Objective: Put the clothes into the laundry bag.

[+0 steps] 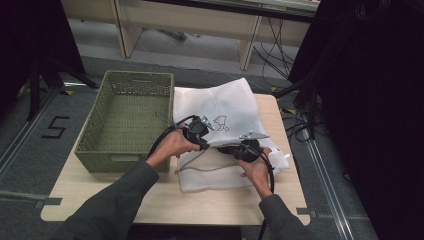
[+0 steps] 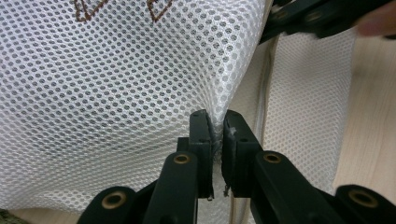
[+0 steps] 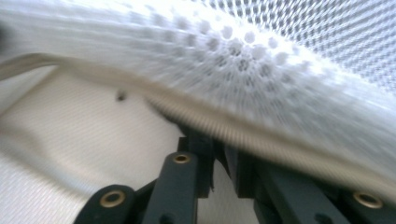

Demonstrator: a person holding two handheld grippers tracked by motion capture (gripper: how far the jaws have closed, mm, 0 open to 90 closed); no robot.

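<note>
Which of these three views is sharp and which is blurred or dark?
Left gripper view: crisp, the mesh bag shows every hole where the left gripper pinches it. Right gripper view: the mesh edge is smeared and soft, close to the lens. High view: evenly lit table, dark at both sides.

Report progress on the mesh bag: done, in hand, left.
Done: the left claw has pinched a fold of the white mesh bag, lifting its top layer. In hand: the right claw is at the bag's beige-trimmed opening; its grip is hidden. Left: the bag lies on the table, beside the green basket.
</note>
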